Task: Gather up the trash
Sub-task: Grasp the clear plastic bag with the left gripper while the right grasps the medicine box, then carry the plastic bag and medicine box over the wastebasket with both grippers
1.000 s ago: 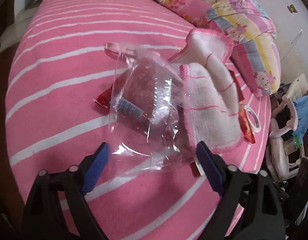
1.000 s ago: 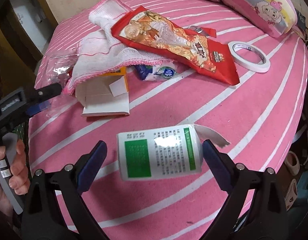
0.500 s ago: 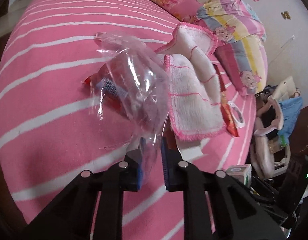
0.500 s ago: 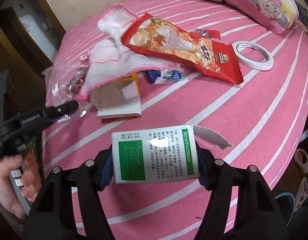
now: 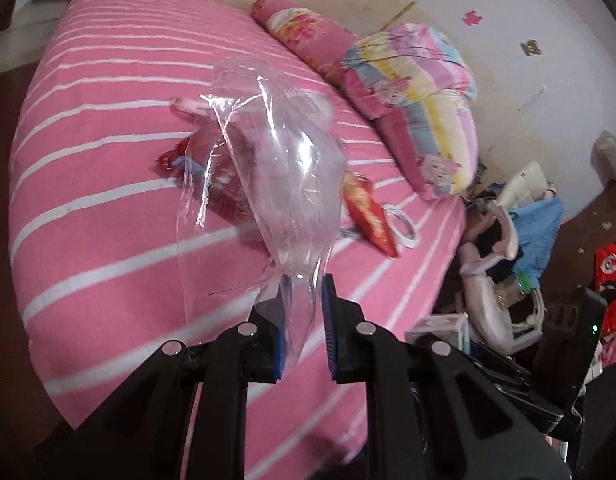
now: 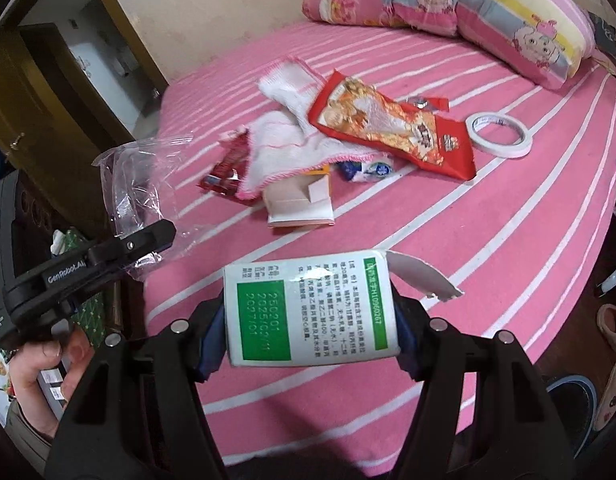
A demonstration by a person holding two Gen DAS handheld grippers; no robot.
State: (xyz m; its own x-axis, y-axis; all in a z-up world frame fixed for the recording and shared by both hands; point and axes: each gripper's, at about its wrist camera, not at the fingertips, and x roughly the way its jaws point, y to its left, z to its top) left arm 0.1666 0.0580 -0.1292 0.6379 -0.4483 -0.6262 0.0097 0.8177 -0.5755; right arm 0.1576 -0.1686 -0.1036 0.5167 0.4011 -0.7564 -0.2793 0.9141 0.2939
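Observation:
My left gripper (image 5: 305,285) is shut on the lower end of a crumpled clear plastic bag (image 5: 280,152), which hangs lifted above the pink striped bed (image 5: 88,208). In the right wrist view that same bag (image 6: 136,184) and the left gripper (image 6: 156,232) show at the left, off the bed's edge. My right gripper (image 6: 308,316) is shut on a white and green carton (image 6: 308,308) with a torn flap, held above the bed. Left on the bed are a red snack bag (image 6: 392,128), a small red wrapper (image 6: 224,172), an open flat box (image 6: 300,204) and a blue-white wrapper (image 6: 368,169).
A white cloth with pink edging (image 6: 292,136) lies under the snack bag. A tape roll (image 6: 498,135) sits to the right. Pillows (image 6: 484,12) line the bed's head. Slippers (image 6: 612,322) and clutter (image 5: 508,248) lie on the floor beside the bed. A wooden door (image 6: 36,108) stands at the left.
Both grippers closed, the left on the clear bag, the right on the carton. Both then rose and drew back from the bed with their loads; the bag now hangs clear of the wrapper.

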